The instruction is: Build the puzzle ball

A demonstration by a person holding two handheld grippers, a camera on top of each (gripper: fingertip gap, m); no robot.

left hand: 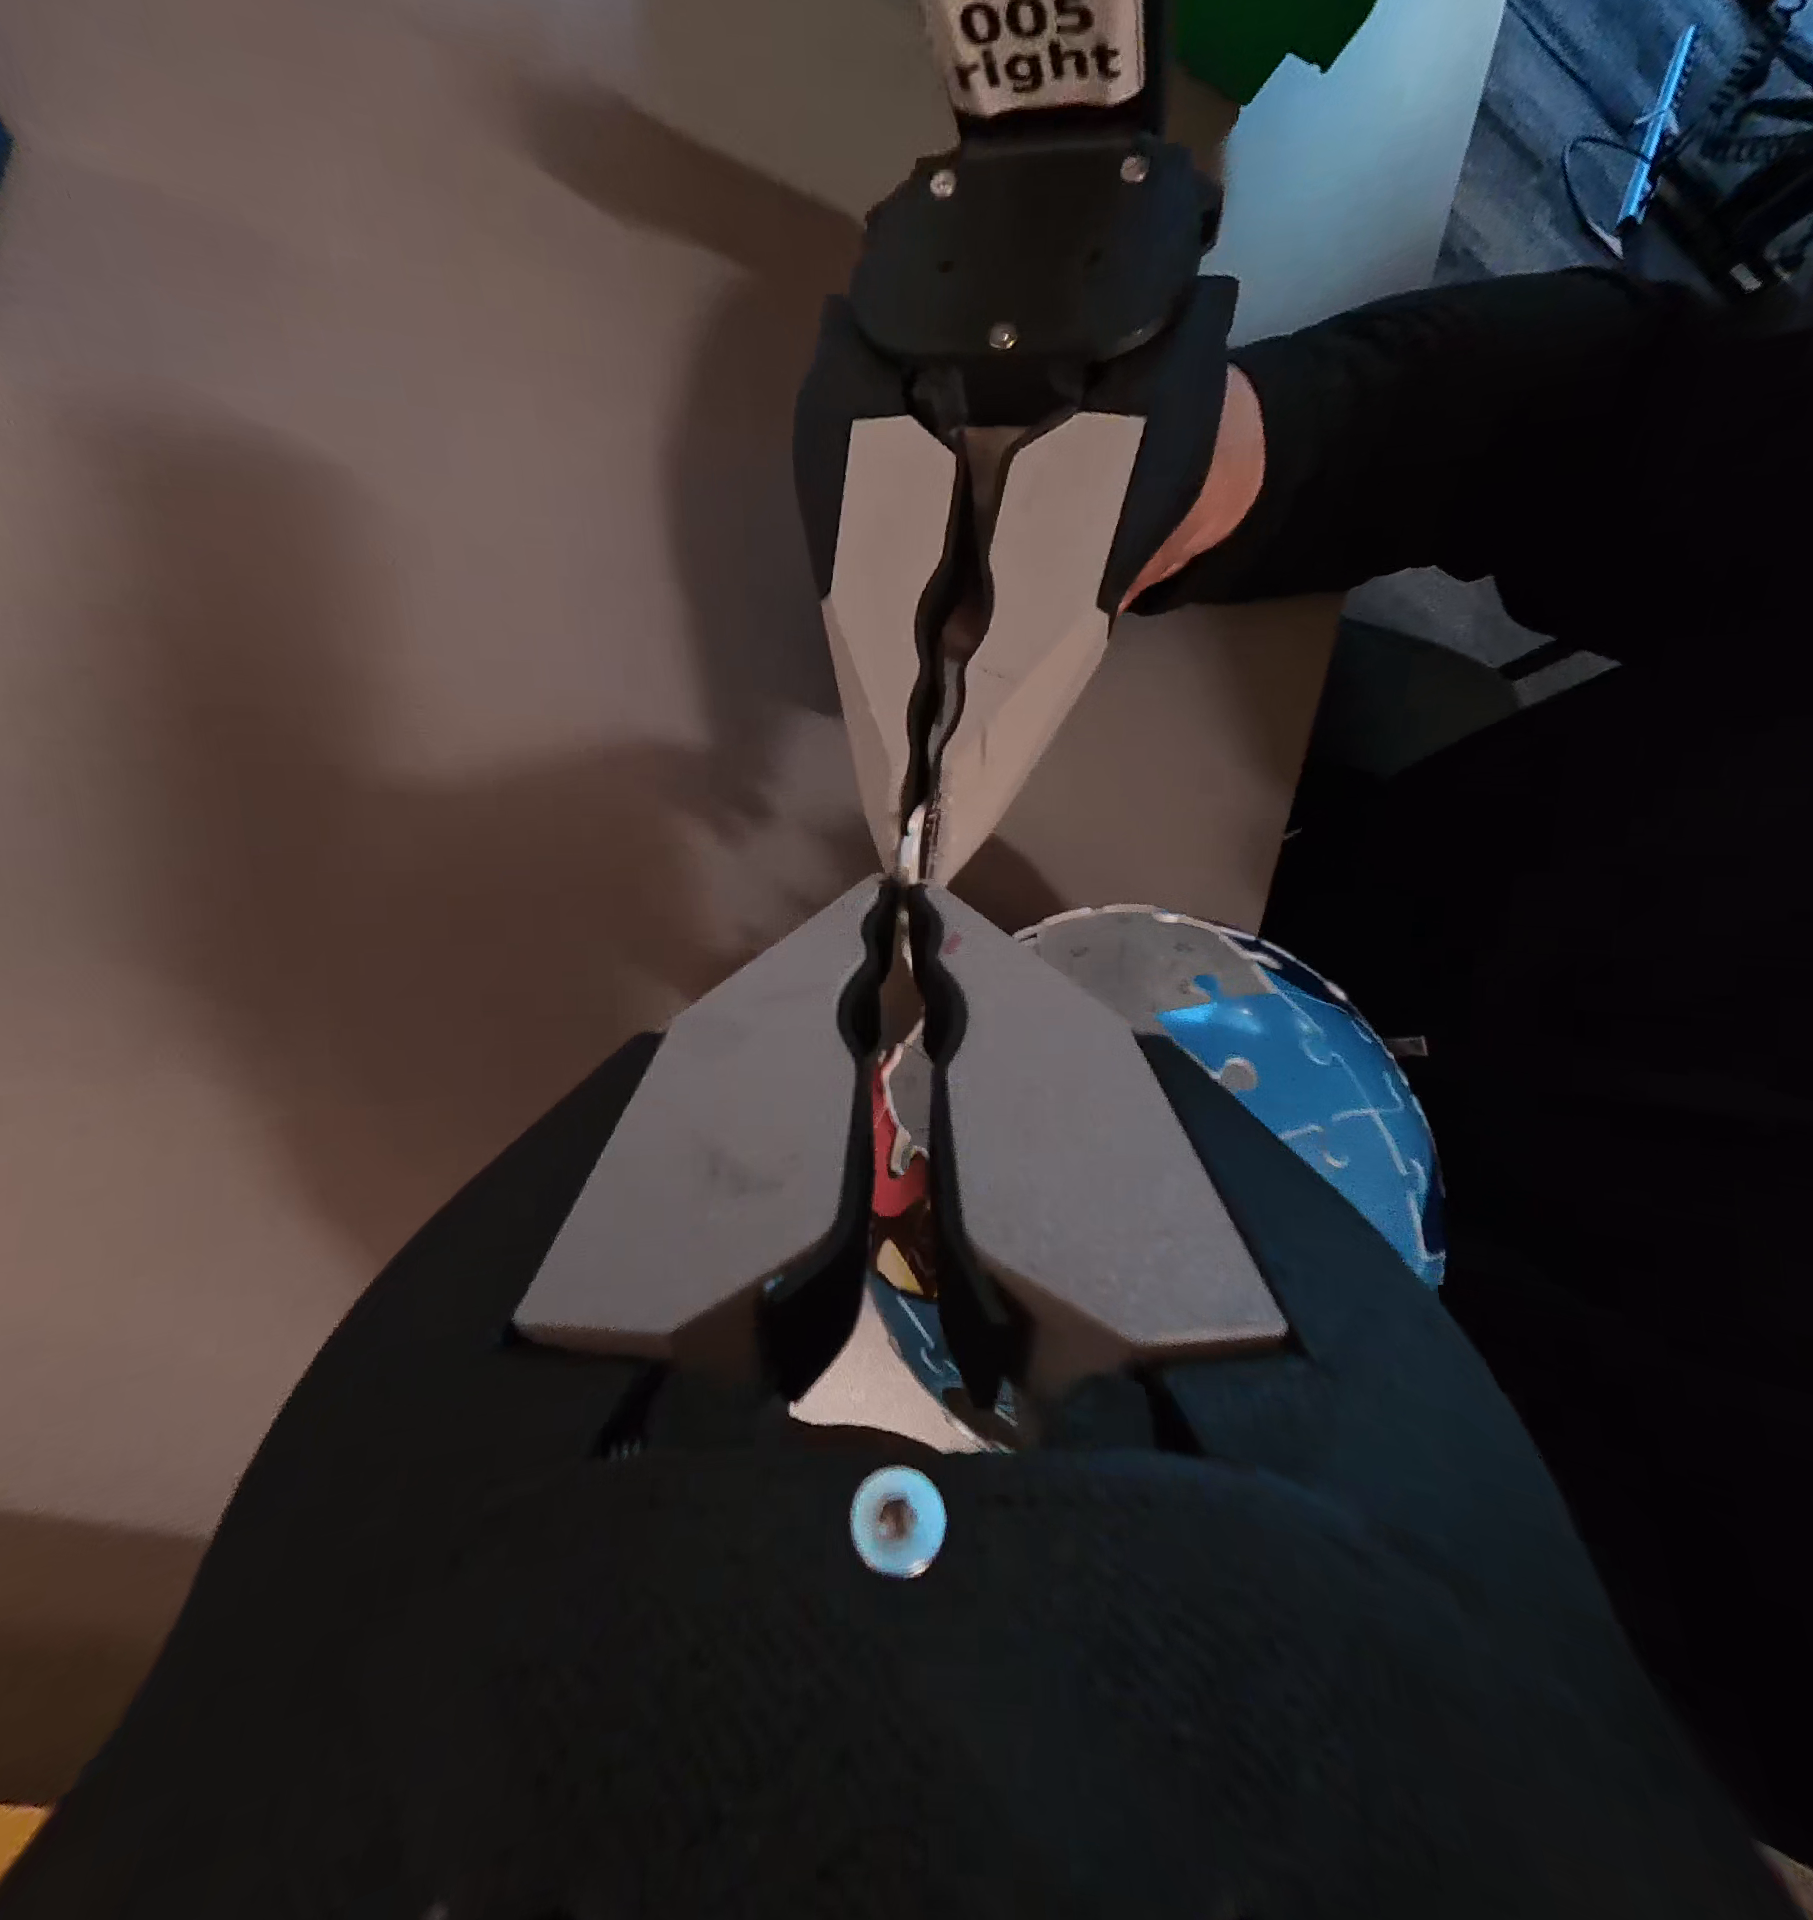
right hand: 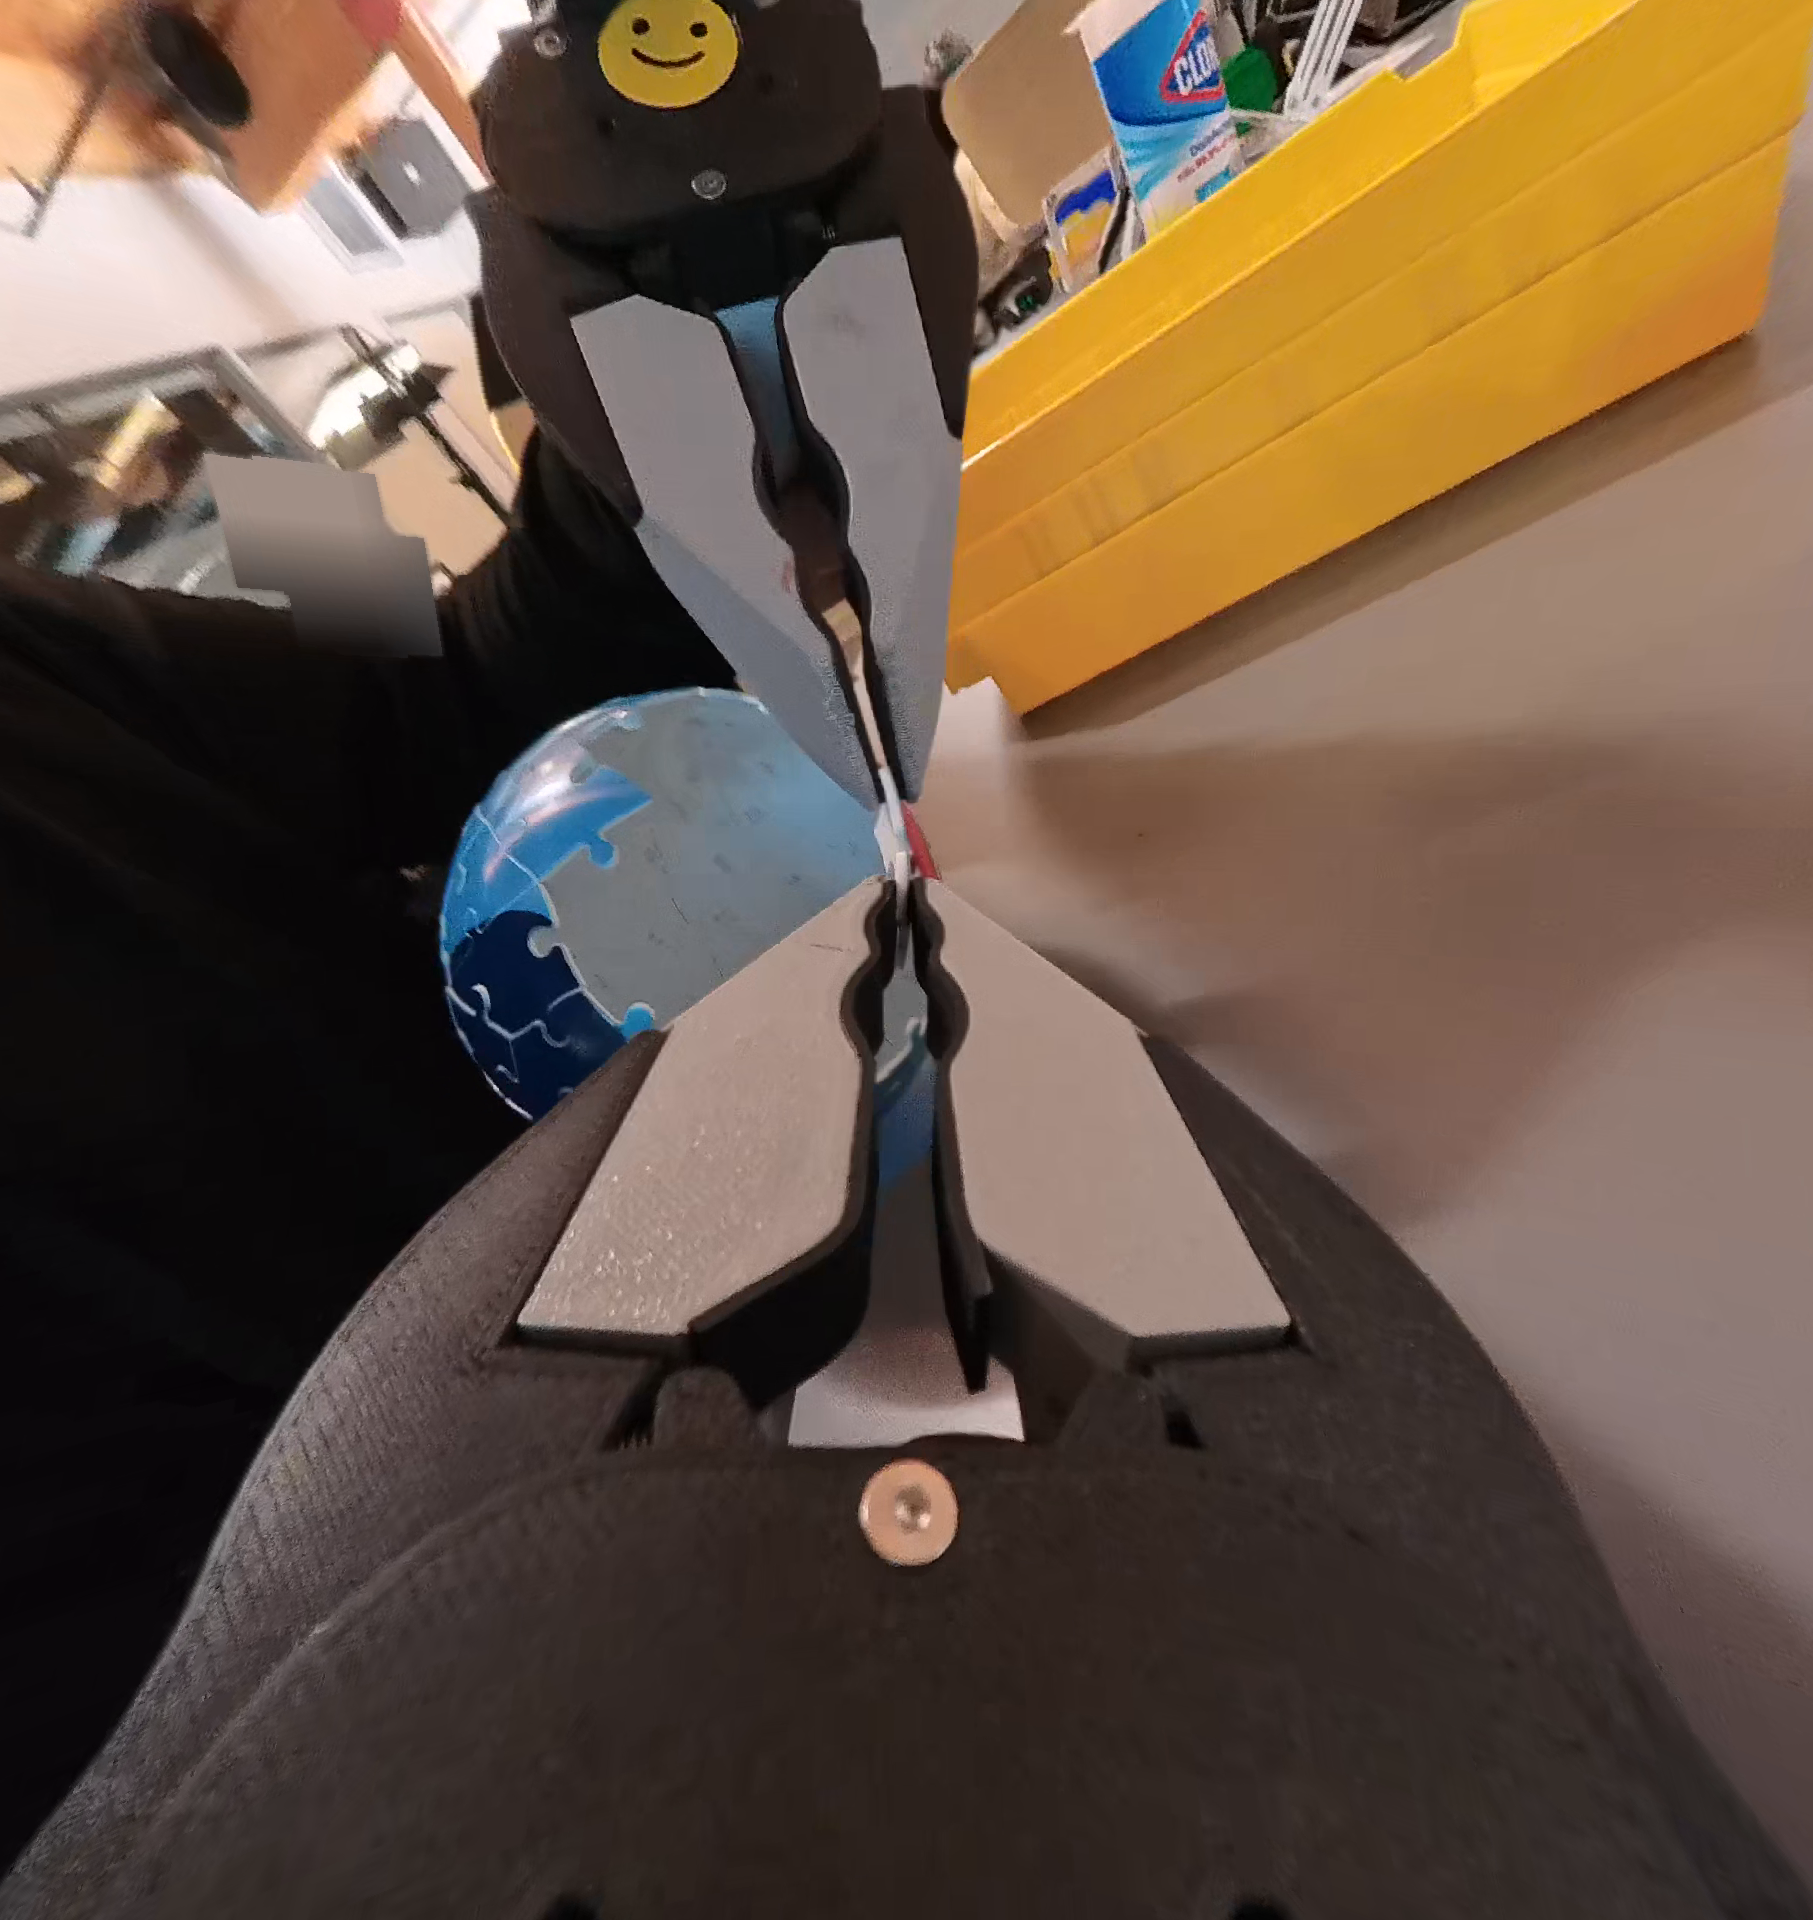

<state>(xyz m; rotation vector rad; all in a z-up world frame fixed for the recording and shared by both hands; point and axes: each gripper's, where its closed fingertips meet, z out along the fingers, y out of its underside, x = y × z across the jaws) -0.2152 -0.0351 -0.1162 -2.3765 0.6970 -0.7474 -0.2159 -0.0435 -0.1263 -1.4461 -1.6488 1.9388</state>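
Puzzle piece pinched tip to tip above the half-built ball

A thin puzzle piece (left hand: 917,842) is clamped by both the left gripper (left hand: 897,899) and the right gripper (right hand: 907,894). The puzzle ball (right hand: 611,904), at nine o'clock in the right wrist view, seems light, hollow and easily crushed; the piece's edges are best held.

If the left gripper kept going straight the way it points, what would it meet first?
The right gripper. The left gripper points tip to tip at it, both shut on a small puzzle piece between them. The puzzle ball sits off to the side, out of that line.
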